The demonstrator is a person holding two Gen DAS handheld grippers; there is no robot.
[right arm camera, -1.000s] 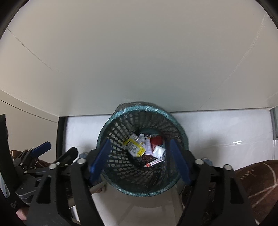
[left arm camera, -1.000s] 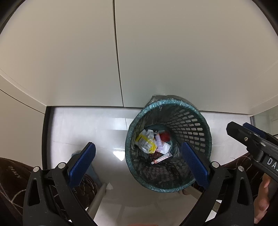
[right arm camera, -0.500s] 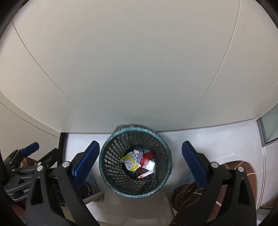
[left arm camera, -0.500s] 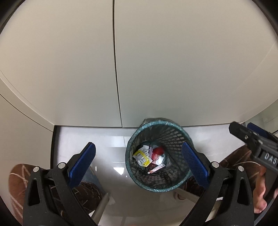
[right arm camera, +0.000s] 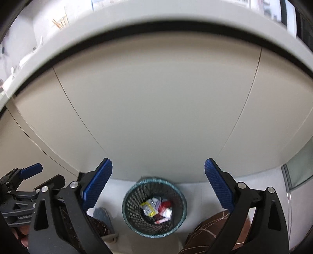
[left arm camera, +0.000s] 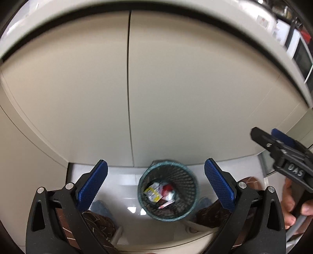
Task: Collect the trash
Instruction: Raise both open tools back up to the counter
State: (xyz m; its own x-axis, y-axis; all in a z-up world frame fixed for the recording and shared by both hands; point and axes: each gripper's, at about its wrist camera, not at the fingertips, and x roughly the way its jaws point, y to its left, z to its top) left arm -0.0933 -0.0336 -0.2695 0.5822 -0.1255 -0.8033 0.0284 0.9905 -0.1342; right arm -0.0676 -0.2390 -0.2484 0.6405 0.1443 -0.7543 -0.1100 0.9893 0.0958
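A dark green mesh wastebasket (left arm camera: 190, 203) (right arm camera: 133, 197) stands on the white floor far below both grippers, against the cabinet. Inside lie wrappers: a yellow-and-white packet (left arm camera: 152, 193) (right arm camera: 148, 208), a red piece (left arm camera: 168, 188) (right arm camera: 164, 205) and a red-and-white stick (right arm camera: 162, 221). My left gripper (left arm camera: 155, 185) is open and empty, high above the basket. My right gripper (right arm camera: 157, 183) is open and empty, also high above it. The right gripper shows at the right edge of the left wrist view (left arm camera: 277, 144); the left one at the left edge of the right wrist view (right arm camera: 23, 175).
Beige cabinet doors (left arm camera: 176, 97) (right arm camera: 156, 107) fill the middle, under a white countertop edge (left arm camera: 195, 9) (right arm camera: 176, 17). Blurred items stand on the counter at the upper left (right arm camera: 58, 19). A microwave-like appliance (left arm camera: 299, 52) is at the upper right. Brown patterned trouser legs (left arm camera: 97, 226) (right arm camera: 207, 232) flank the basket.
Both grippers have risen well away from the basket, which now looks much smaller. The countertop edge has come into view at the top. Both stay open and empty.
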